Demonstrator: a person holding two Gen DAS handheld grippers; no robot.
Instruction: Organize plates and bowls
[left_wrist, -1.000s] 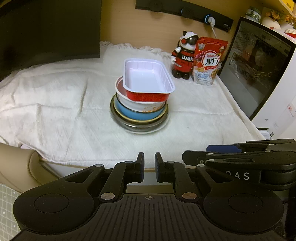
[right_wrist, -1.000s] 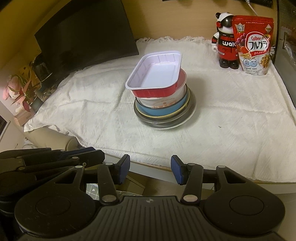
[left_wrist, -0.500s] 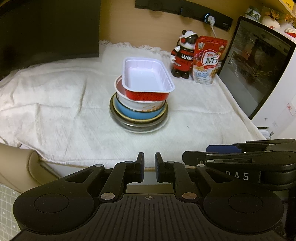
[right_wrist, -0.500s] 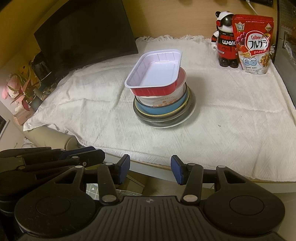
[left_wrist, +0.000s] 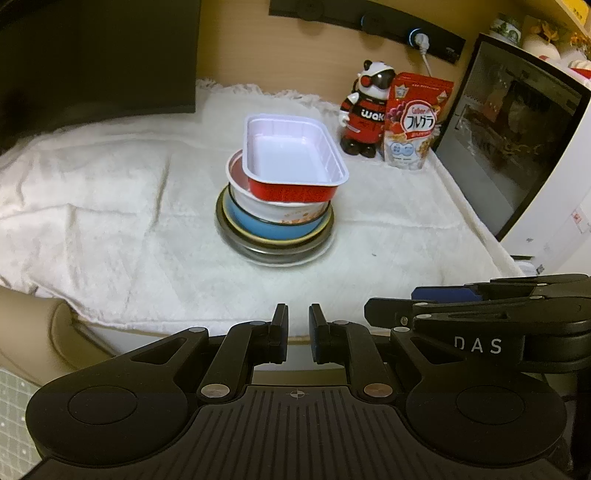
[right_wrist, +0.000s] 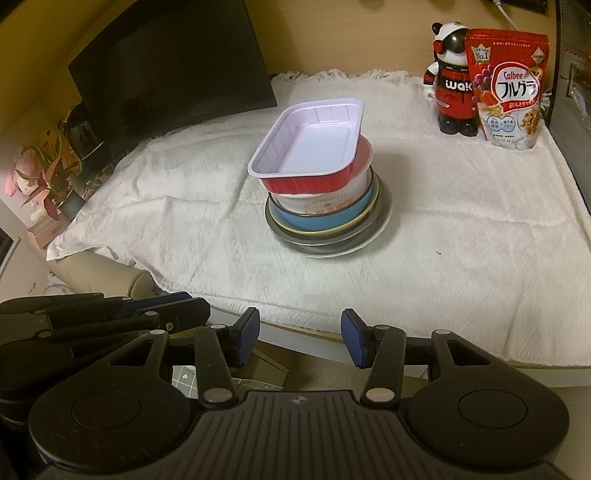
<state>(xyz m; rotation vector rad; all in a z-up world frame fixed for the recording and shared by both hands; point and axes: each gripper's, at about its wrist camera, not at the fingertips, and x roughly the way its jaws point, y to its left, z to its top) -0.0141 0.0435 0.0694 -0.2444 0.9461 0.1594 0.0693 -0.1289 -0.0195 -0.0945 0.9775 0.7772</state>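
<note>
far left, beyond the cloth edge: pink-flowered plant (right_wrist: 35, 181) in shadow, small box below it. behind, leaning dark: black monitor (right_wrist: 173, 70), standing at the rear left of the white cloth (right_wrist: 461, 236) spread over the table.

centre of cloth: one stack of dishes, nested. bottom, white plate (right_wrist: 369, 242), rim showing on the right side only; on it a grey metal pan (right_wrist: 332, 242); then a yellow-rimmed dish (right_wrist: 347, 226); then a blue bowl (right_wrist: 321, 219); then a white printed bowl (right_wrist: 325, 201) with red inner rim; on top, tilted and skewed across the bowl mouth, a rectangular tray (right_wrist: 314, 147), red outside, white inside, nothing in it.

rear right of cloth: panda figurine (right_wrist: 448, 77) in red and black, upright; just beside it, overlapping on its right, a red cereal pouch (right_wrist: 508, 88). further right, dark glass-fronted appliance (left_wrist: 506, 147).

near edge, off the table, well apart from the stack: left gripper (left_wrist: 295, 328), pads nearly together with a narrow slit between, nothing held. right gripper (right_wrist: 299, 338), blue pads spread wide, nothing held. each visible side-on in the other's view, side by side.
</note>
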